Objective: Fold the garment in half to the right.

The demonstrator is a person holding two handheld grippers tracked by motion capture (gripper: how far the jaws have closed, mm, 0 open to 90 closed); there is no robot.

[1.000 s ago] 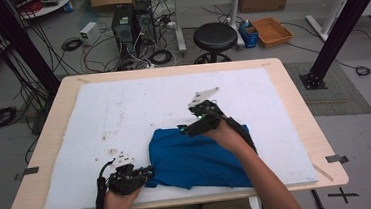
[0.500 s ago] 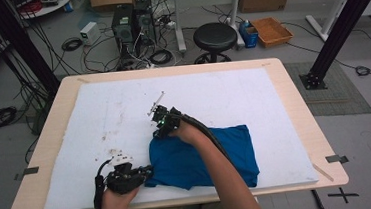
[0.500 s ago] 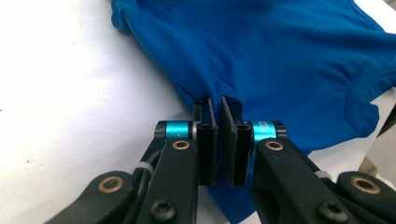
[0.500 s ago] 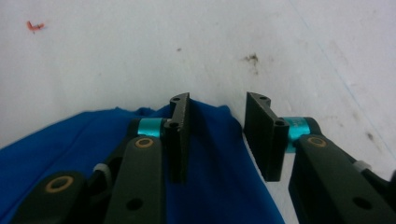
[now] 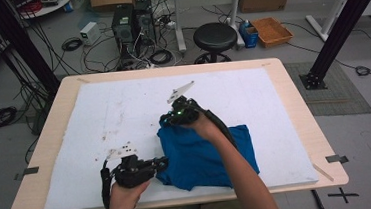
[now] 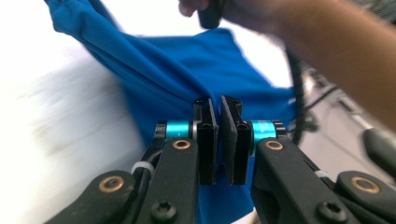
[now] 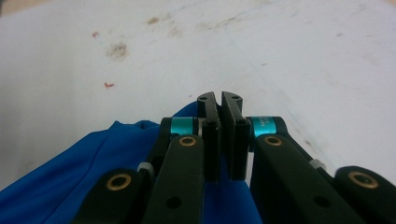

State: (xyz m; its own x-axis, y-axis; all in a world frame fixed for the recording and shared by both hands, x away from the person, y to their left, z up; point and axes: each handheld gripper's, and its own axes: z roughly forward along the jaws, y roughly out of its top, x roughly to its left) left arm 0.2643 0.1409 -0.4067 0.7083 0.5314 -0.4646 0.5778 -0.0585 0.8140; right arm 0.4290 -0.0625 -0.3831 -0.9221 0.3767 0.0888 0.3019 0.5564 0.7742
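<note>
A blue cloth (image 5: 202,156) lies crumpled on the white sheet near the table's front edge. My left gripper (image 5: 162,162) sits at the cloth's near-left corner, jaws shut on the fabric. In the left gripper view the cloth (image 6: 187,65) stretches away from the gripper (image 6: 219,100) toward the other hand. My right gripper (image 5: 167,120) is at the cloth's far-left edge, shut on a fold of it. The right gripper view has that gripper (image 7: 220,95) pinching blue fabric (image 7: 70,172) just above the sheet. The right forearm crosses over the cloth's middle.
The white sheet (image 5: 253,94) covers most of the wooden table (image 5: 300,125) and carries brown stains (image 5: 118,109) at the left. Beyond the far edge stand a black stool (image 5: 214,36), computer towers (image 5: 132,21) and floor cables. A black frame post (image 5: 340,27) rises at the right.
The right gripper swung left with the cloth's edge, then came back a little to the right. The cloth bunched up on its left side. The left gripper stayed put.
</note>
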